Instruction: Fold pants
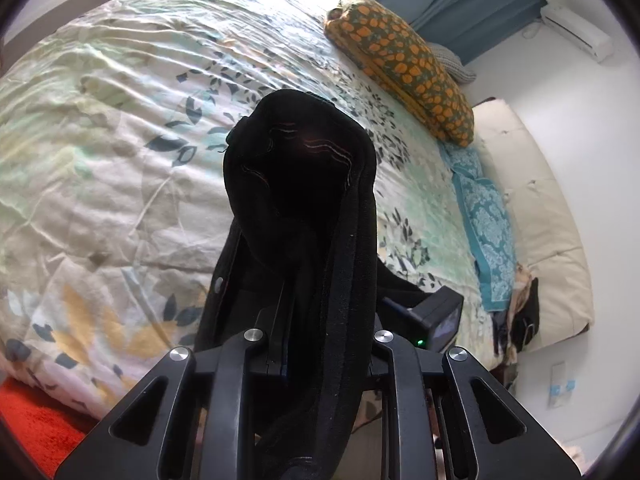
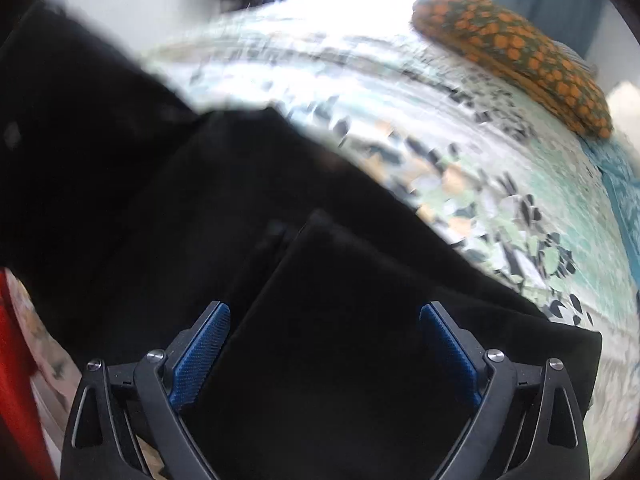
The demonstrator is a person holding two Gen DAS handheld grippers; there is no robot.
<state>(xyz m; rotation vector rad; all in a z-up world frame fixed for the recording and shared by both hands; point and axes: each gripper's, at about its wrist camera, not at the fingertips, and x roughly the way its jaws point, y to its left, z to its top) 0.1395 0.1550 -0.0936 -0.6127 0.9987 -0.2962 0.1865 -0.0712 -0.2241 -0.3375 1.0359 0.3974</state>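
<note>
Bedroom daylight falls across a wrinkled, leaf-printed quilt (image 1: 120, 152), the landmark for everything else. Left gripper (image 1: 316, 184) is clamped narrow on a bunched fold of the black pants (image 1: 304, 168), lifting soft, matte, ribbed-edged cloth clear of the quilt, probably to carry it over for a fold. Right gripper (image 2: 324, 344) stands wide, blue textured pads (image 2: 200, 344) bare, hovering above the pants' flat part (image 2: 200, 184) lying on the quilt (image 2: 500, 208). An orange-spotted pillow (image 1: 404, 60) rests at the quilt's far edge.
</note>
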